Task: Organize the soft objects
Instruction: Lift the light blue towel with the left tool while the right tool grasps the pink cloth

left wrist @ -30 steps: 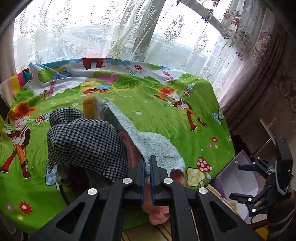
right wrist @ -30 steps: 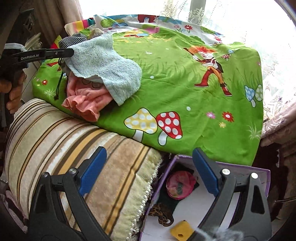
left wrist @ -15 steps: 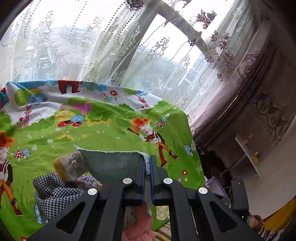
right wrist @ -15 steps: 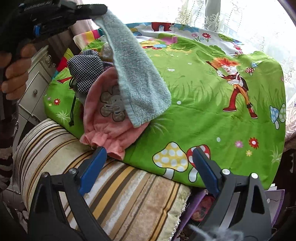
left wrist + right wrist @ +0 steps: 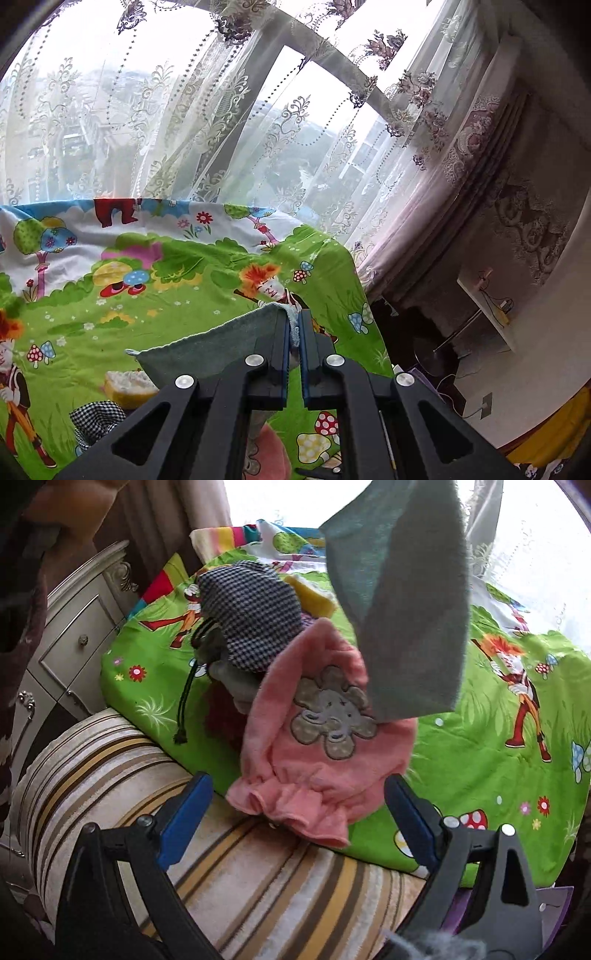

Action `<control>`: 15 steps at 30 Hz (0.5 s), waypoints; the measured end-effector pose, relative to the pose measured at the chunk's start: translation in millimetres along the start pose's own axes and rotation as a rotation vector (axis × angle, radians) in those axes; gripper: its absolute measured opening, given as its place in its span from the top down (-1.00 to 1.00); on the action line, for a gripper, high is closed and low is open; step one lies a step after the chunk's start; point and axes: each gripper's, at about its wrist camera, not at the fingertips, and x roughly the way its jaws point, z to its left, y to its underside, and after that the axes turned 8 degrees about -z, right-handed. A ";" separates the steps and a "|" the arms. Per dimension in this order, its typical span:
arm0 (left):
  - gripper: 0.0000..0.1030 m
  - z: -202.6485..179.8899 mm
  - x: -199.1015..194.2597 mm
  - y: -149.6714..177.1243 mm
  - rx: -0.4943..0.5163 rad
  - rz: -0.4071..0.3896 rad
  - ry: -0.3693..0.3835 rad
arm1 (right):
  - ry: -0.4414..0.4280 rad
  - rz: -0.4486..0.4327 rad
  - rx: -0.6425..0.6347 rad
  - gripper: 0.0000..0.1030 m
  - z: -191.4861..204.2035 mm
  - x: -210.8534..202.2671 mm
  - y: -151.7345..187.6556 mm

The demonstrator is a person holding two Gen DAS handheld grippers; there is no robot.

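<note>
Hanging lengthwise from the left tongs (image 5: 293, 332), which pinch its corner, the teal towel (image 5: 402, 602) dangles over the pink cloth (image 5: 325, 746) on the bed (image 5: 480, 738); the right tongs (image 5: 295, 812), apart and empty, sit nearest the pink cloth's frilled edge, probably next.

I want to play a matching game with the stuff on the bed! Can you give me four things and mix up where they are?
Things:
1. grey-blue towel
2. pink cloth with the elephant patch
3. checked pouch
4. yellow sponge

Places:
A. lying on the bed's near edge, over the striped blanket
B. behind the checked pouch, mostly hidden
C. hanging in the air from the left hand-held gripper
D. on top of the pile, with a dark drawstring dangling down

Pairs: 1-C, 2-A, 3-D, 4-B
</note>
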 end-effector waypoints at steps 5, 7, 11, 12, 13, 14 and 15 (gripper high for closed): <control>0.91 -7.9 -11.8 -11.6 0.008 -0.032 0.021 | 0.056 0.057 -0.069 -0.85 20.9 25.5 -7.7; 0.91 -10.0 -16.6 -14.7 0.009 -0.043 0.028 | 0.081 0.083 -0.085 -0.85 24.1 36.4 -8.9; 0.91 -9.1 -26.5 -18.9 0.002 -0.062 0.031 | 0.079 0.148 -0.060 -0.30 19.3 57.5 -6.9; 0.91 -8.4 -28.8 -19.6 0.001 -0.067 0.030 | 0.058 0.166 -0.029 0.20 14.2 60.7 -4.9; 0.91 -7.5 -31.2 -20.2 -0.001 -0.071 0.027 | 0.032 0.178 0.006 0.49 9.1 62.3 -3.0; 0.91 -6.6 -33.5 -20.7 -0.003 -0.075 0.026 | 0.015 0.178 0.023 0.54 5.0 61.7 -1.4; 0.91 -6.1 -35.6 -21.1 -0.004 -0.077 0.024 | 0.013 0.168 0.027 0.67 2.2 58.3 -0.7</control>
